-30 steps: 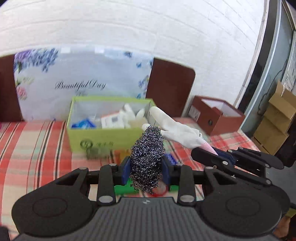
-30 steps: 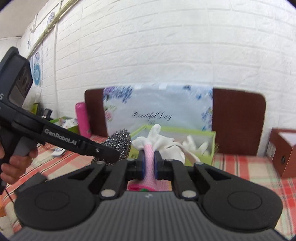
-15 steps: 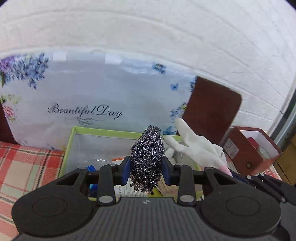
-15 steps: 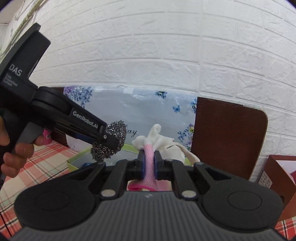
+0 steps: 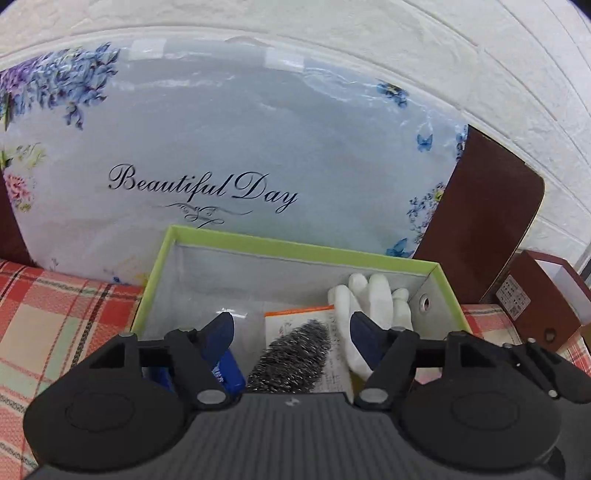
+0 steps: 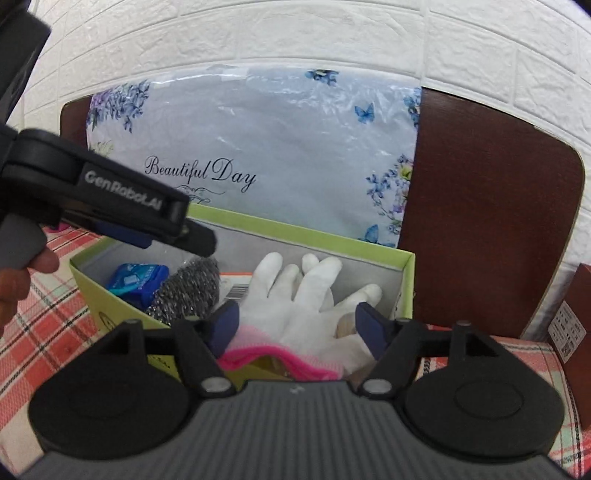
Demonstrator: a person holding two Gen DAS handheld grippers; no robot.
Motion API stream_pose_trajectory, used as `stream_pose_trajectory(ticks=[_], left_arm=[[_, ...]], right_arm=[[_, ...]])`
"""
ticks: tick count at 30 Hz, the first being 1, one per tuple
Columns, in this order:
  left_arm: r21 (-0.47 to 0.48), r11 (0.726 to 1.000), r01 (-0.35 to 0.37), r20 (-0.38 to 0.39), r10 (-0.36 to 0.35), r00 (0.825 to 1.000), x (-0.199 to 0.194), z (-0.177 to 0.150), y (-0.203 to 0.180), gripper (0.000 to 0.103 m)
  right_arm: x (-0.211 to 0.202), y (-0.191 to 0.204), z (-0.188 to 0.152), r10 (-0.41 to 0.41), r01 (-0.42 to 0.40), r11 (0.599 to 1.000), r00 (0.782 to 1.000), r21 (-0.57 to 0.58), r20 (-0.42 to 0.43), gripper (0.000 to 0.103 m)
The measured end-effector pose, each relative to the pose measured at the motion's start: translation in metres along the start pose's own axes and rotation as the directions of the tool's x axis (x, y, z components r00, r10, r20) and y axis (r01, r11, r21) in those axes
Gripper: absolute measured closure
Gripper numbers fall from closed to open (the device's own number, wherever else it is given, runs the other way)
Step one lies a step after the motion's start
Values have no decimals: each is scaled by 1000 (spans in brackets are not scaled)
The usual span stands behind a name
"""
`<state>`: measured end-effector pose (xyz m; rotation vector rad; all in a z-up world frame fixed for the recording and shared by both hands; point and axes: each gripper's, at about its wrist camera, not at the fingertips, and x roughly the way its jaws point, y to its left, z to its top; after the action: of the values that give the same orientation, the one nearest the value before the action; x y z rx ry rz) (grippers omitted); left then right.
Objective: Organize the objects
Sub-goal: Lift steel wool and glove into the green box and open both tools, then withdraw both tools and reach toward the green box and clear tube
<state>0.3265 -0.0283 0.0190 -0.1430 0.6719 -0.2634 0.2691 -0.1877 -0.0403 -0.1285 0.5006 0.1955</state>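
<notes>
Both pairs of tongs hang over an open lime-green cardboard box with a grey lining (image 5: 303, 246) that stands on a tabletop covered in a red, cream and pale green checked cloth (image 5: 55, 306). The left tongs (image 5: 291, 332) have just been opening and now stand spread wide, their dark blue pads touching nothing. Between and just below them a grey steel-wool scouring pad (image 5: 291, 356) lies loose inside the box on a white printed card with an orange edge (image 5: 334, 365). The right tongs (image 6: 298, 325) have likewise just been opening and stand wide apart. Between them, free of both pads, a white fabric glove with a pink cuff (image 6: 295, 299) lies in the box, fingers pointing away from the tongs, cuff draped at the near wall. To the left of these tongs, the scouring pad rests beside a small blue packet (image 6: 138, 278), directly under the tip of the left tongs. Behind the box a pale blue flowered plastic bag lettered "Beautiful Day" (image 6: 258, 147) leans against a dark brown board (image 6: 487, 221) and a white brick wall (image 6: 295, 33).
</notes>
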Motion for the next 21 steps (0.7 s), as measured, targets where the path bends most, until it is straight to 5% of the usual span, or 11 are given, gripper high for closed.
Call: stream_pose_trajectory(ticks=[5, 9, 21], left_arm=[[19, 999, -37, 35, 36, 999, -31, -3, -5, 29], [59, 990, -127, 73, 123, 990, -69, -11, -19, 21], [83, 992, -92, 132, 81, 988, -154, -71, -45, 19]], right_arm=[[-37, -2, 12, -3, 0, 999, 998, 41, 67, 0], [-80, 5, 18, -3, -3, 999, 991, 43, 136, 0], [-180, 28, -13, 2, -14, 998, 979, 58, 204, 0]])
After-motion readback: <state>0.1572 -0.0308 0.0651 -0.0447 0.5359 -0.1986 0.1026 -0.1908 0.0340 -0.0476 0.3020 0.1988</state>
